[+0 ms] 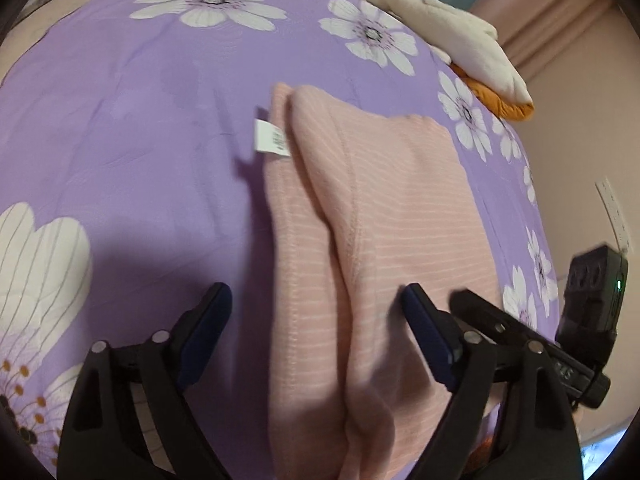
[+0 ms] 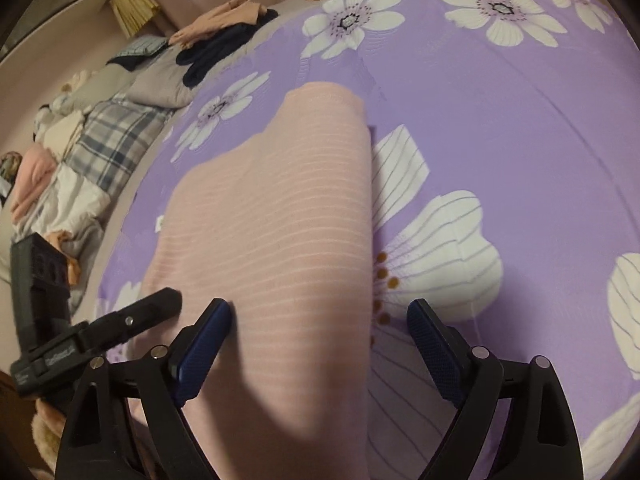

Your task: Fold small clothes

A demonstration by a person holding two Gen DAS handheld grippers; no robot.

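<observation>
I see the purple bedspread with its big white flowers filling both views, and the pink striped garment lies folded on it, long and narrow, running away from me. Its white care label sticks out from the left edge, flat on the spread. At the far edge of the bed I make out a white and orange plush toy, and in the right wrist view a heap of other clothes lies on the bed to the left of the spread, well apart from the garment. My left gripper stands released, jaws wide over the near end of the garment, pads not pressing on the cloth. My right gripper is likewise released, straddling the garment's right edge, nothing pinched
</observation>
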